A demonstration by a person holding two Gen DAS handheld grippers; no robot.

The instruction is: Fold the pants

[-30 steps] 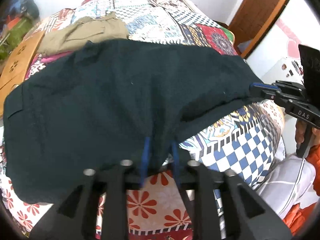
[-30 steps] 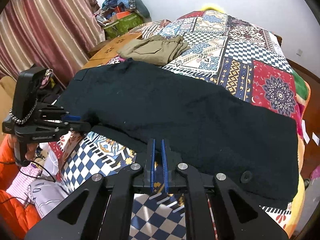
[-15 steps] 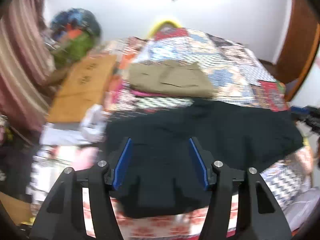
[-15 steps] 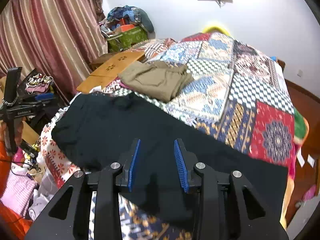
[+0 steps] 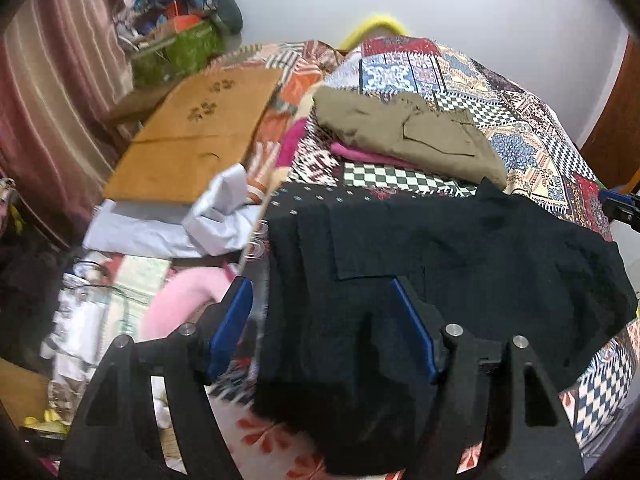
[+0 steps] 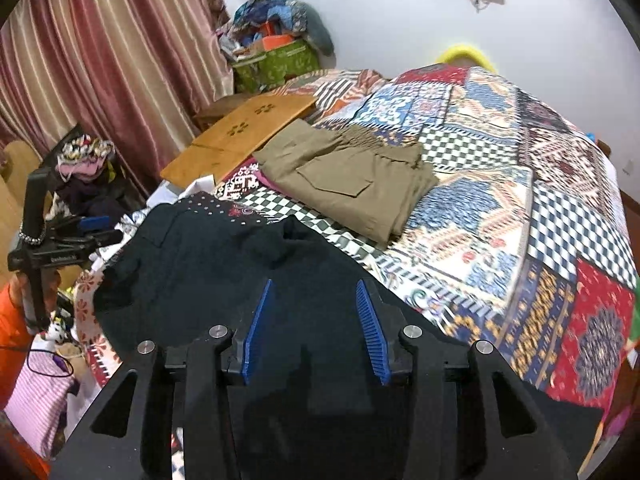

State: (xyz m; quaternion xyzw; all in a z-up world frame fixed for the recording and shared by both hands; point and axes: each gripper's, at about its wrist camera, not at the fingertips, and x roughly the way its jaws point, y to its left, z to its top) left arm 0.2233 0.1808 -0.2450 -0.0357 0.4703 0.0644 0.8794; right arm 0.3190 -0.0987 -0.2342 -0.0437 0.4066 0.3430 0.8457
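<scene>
Black pants (image 5: 460, 264) lie spread across the near edge of the patchwork quilt (image 5: 520, 148), with a pocket flap toward their left end. My left gripper (image 5: 320, 282) hovers over that left end, its jaws opening, and its blue pads are off the cloth. Over the middle of the pants (image 6: 208, 256) my right gripper (image 6: 314, 282) also has its jaws opening, gripping nothing. The left gripper (image 6: 106, 230) shows at the far left of the right wrist view, and a tip of the right gripper (image 5: 624, 204) shows at the left wrist view's right edge.
Folded khaki pants (image 6: 344, 172) lie on a pink garment (image 5: 372, 156) further up the bed. A wooden board (image 5: 192, 140) rests against the bed's left side, with white cloth (image 5: 180, 224) and clutter on the floor below. A striped curtain (image 6: 100, 60) hangs left. An orange sleeve (image 6: 12, 328) shows.
Both grippers have let go of the pants' near edge and their jaws have opened. Both have drawn back and swung left, so the views now take in the bed's left side.
</scene>
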